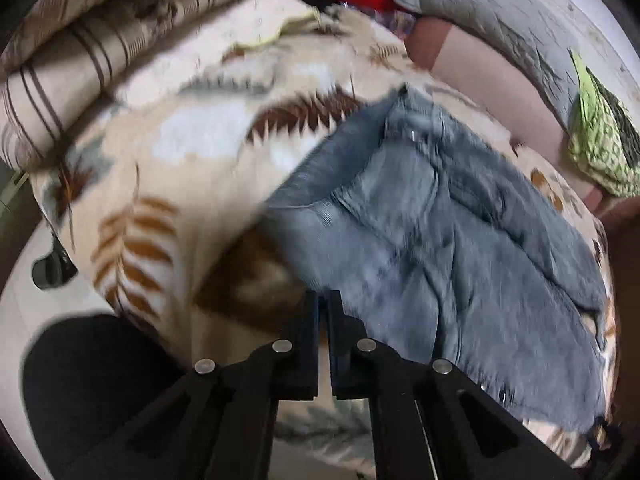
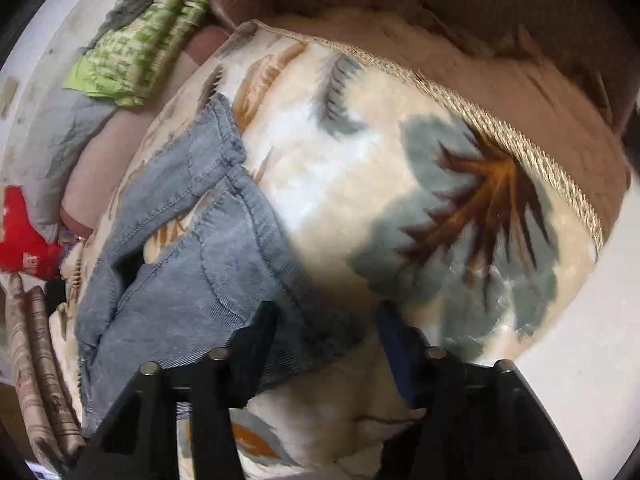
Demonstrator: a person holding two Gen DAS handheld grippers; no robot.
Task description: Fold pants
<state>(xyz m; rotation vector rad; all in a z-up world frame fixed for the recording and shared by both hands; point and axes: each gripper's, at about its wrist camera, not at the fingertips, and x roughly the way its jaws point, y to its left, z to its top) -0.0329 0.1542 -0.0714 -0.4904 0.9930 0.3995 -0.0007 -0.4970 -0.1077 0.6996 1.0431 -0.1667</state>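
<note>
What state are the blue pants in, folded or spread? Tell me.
Partly folded, not neat. The blue pants lie rumpled on the leaf-print blanket, with layers doubled over each other and a gap showing the blanket between them in the right wrist view.

From your left wrist view, the pants (image 1: 440,248) lie spread on the blanket (image 1: 192,160), to the right of centre. The rolled bedding (image 1: 100,40) sits behind the blanket on the left, the pillow (image 1: 492,12) behind on the right. In your right wrist view, the pants (image 2: 192,264) lie left on the blanket (image 2: 360,168).
</note>
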